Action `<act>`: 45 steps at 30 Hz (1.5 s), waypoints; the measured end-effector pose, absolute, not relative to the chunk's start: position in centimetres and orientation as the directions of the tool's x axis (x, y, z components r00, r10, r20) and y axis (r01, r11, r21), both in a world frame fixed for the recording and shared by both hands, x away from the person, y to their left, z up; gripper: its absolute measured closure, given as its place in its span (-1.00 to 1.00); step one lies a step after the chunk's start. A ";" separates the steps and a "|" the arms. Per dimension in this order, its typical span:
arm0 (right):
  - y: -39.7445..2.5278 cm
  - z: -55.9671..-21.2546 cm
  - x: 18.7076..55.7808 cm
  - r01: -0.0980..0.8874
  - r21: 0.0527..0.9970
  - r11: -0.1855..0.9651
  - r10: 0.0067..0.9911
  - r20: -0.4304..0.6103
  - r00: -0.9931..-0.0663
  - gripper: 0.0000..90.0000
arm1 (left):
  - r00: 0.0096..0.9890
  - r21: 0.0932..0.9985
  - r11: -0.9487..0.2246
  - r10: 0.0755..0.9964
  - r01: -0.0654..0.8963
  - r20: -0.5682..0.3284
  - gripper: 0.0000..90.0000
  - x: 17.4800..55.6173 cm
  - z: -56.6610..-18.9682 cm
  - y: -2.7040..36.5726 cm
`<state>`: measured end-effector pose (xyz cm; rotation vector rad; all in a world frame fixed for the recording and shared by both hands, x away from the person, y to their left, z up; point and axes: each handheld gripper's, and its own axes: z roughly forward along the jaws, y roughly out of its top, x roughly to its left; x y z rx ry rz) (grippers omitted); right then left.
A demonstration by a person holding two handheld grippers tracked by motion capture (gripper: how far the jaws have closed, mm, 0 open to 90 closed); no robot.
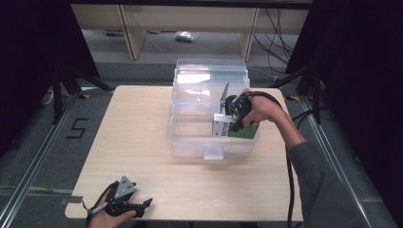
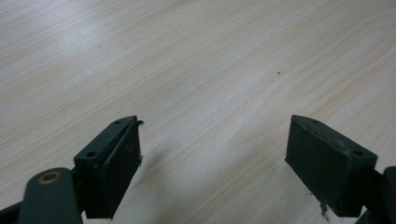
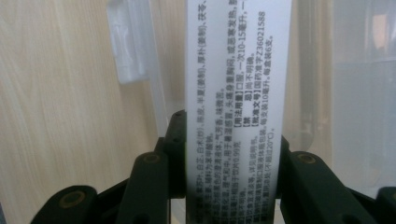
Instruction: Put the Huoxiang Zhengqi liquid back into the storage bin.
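Right gripper [image 1: 236, 115] clamps a green-and-white box [image 1: 232, 128] inside the clear bin [image 1: 190, 137]; left gripper [image 2: 212, 161] rests spread, holding nothing, on the tabletop's [image 1: 142, 142] near-left edge.

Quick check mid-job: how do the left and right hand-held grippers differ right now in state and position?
The left hand-held gripper is open with nothing between its jaws; the right hand-held gripper is shut on a box with printed text. The left rests low at the table's near edge; the right is at the clear bin, holding the box inside it. Both have black jaws and are hand-held.
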<state>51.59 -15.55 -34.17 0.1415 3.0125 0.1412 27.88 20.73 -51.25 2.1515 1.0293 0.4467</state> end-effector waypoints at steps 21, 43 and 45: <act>-16.6 -37.2 52.7 0.083 0.101 0.991 0.092 -0.091 -0.992 0.43 | 0.619 0.711 -0.439 0.785 0.549 0.006 -0.61 28.0 -51.4 20.7; -16.7 -39.9 53.0 0.083 0.103 0.991 0.090 -0.066 -0.994 0.43 | 0.627 0.716 -0.440 0.779 0.543 0.003 -0.61 27.9 -51.3 20.7; -16.6 -40.1 53.0 0.091 0.096 0.991 0.096 -0.052 -0.994 0.42 | 0.631 0.712 -0.445 0.776 0.543 0.004 -0.61 27.9 -51.3 20.7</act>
